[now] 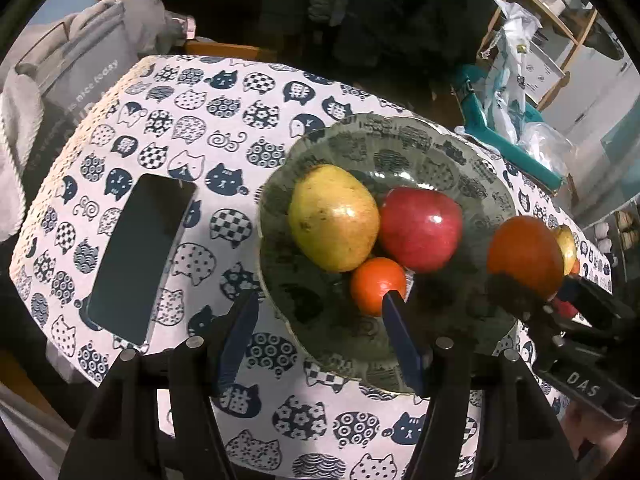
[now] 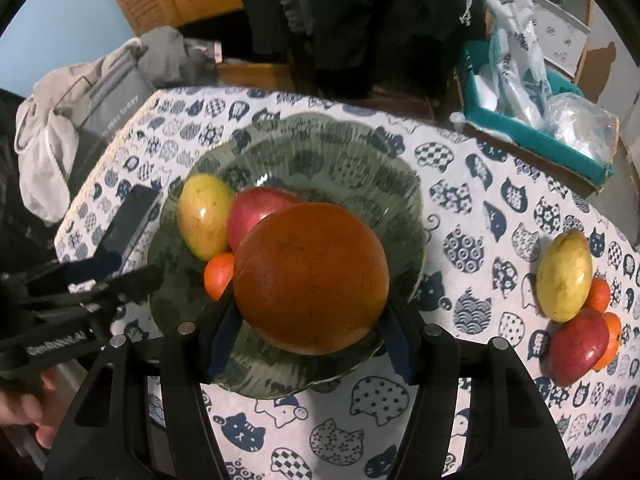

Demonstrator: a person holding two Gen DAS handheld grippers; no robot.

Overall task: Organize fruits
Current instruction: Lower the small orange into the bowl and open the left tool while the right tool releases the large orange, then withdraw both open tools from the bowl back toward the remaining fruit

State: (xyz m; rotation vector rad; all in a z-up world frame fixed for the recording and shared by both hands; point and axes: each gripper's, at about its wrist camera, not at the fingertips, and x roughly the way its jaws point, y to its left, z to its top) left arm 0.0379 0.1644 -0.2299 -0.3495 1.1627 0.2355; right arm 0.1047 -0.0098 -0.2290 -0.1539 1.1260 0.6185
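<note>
A dark green plate sits on the cat-print tablecloth. In it lie a yellow mango, a red apple and a small tangerine. My right gripper is shut on a large orange and holds it over the plate's near right side. My left gripper is open and empty over the plate's near left rim, its right fingertip by the tangerine.
A black phone lies left of the plate. On the cloth at the right sit a second mango, a red apple and tangerines. A teal box with plastic bags stands beyond the table.
</note>
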